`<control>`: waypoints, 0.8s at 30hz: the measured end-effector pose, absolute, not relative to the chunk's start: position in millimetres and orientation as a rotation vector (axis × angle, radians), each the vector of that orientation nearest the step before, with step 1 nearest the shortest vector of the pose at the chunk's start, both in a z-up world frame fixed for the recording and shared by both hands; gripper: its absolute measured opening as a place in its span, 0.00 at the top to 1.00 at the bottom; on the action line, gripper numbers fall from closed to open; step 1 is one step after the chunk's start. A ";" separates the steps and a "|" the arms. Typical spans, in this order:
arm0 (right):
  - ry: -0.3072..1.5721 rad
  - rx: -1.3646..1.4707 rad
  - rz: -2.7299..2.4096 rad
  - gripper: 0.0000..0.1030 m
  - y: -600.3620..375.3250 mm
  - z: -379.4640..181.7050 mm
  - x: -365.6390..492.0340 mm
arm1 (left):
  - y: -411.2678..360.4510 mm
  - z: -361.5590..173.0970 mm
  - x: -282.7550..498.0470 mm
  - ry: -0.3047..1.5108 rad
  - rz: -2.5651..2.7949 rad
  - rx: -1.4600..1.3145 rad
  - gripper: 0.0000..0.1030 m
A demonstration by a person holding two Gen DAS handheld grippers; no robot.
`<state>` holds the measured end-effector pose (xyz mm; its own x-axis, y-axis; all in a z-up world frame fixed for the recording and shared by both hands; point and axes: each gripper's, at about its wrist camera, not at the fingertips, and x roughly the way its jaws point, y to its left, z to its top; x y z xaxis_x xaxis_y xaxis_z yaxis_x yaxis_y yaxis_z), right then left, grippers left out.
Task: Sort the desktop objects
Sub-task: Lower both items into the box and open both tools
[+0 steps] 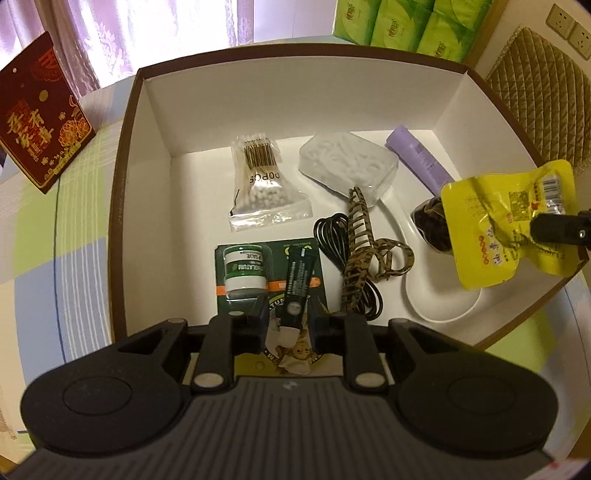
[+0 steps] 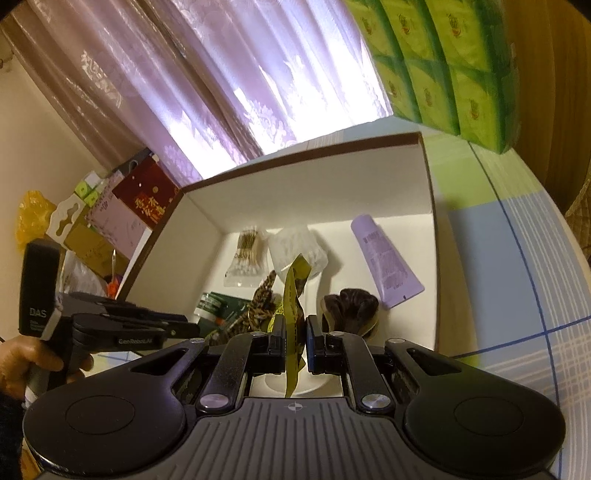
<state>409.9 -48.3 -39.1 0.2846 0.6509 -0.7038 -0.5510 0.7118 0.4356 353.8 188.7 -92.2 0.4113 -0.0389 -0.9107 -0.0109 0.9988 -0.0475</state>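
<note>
A brown-rimmed white box holds cotton swabs, a clear case, a purple tube, a leopard hair claw, black cord, a white spoon, a dark scrunchie and a green ointment card. My left gripper is open over the card's dark green tube. My right gripper is shut on a yellow snack packet, held above the box; the packet also shows in the left wrist view.
A red card stands left of the box on a checked tablecloth. Green tissue packs are behind the box, a quilted cushion at the right. The left gripper shows in the right wrist view.
</note>
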 end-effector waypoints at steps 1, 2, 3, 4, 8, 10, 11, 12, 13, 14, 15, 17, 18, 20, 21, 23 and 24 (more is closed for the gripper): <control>1.006 0.110 0.806 0.93 -46.9 -40.3 409.5 | 187.8 -91.7 353.2 1.146 -0.015 -0.039 0.81; 1.012 0.106 0.806 0.93 -45.4 -41.6 409.3 | 186.5 -91.1 352.9 1.145 -0.010 -0.030 0.77; 1.017 0.103 0.807 0.93 -44.0 -42.8 409.1 | 185.8 -90.3 352.2 1.143 -0.005 -0.023 0.74; 1.024 0.101 0.806 0.93 -42.8 -43.9 409.5 | 185.4 -89.6 351.5 1.141 0.000 -0.016 0.72; 1.062 0.106 0.793 0.93 -37.1 -48.7 413.7 | 184.3 -87.1 350.1 1.134 0.005 -0.006 0.71; 1.082 0.116 0.790 0.93 -34.1 -51.5 416.1 | 184.0 -86.2 349.2 1.131 0.007 -0.004 0.69; 1.091 0.126 0.790 0.93 -33.1 -52.6 417.3 | 183.7 -85.8 348.9 1.129 0.009 -0.001 0.67; 1.099 0.139 0.791 0.93 -32.3 -53.9 418.6 | 183.1 -85.3 348.9 1.127 0.009 0.002 0.66; 1.107 0.155 0.793 0.93 -31.7 -55.2 419.9 | 182.6 -84.8 348.7 1.125 0.010 0.004 0.66; 1.113 0.170 0.797 0.93 -31.0 -56.4 421.1 | 182.2 -84.2 348.3 1.124 0.009 0.005 0.65; 1.116 0.180 0.800 0.93 -30.4 -57.5 422.2 | 181.8 -83.8 348.0 1.123 0.010 0.005 0.64; 1.109 0.178 0.815 0.92 -28.4 -57.6 423.1 | 181.2 -83.2 347.8 1.123 0.014 0.007 0.62; 1.101 0.163 0.818 0.80 -26.4 -56.2 421.8 | 181.2 -82.9 347.6 1.123 0.019 0.007 0.59; 1.069 0.114 0.806 0.27 -24.2 -51.7 417.3 | 181.1 -82.4 346.9 1.121 0.025 0.004 0.56; 1.035 0.100 0.813 0.21 -24.0 -48.7 413.6 | 181.1 -82.0 346.5 1.121 0.023 0.001 0.54; 0.996 0.051 0.837 0.21 -21.0 -44.1 406.3 | 180.7 -81.2 345.7 1.120 0.023 -0.002 0.53; 0.992 0.015 0.827 0.20 -18.5 -42.8 403.8 | 180.1 -80.9 345.4 1.119 0.025 -0.001 0.52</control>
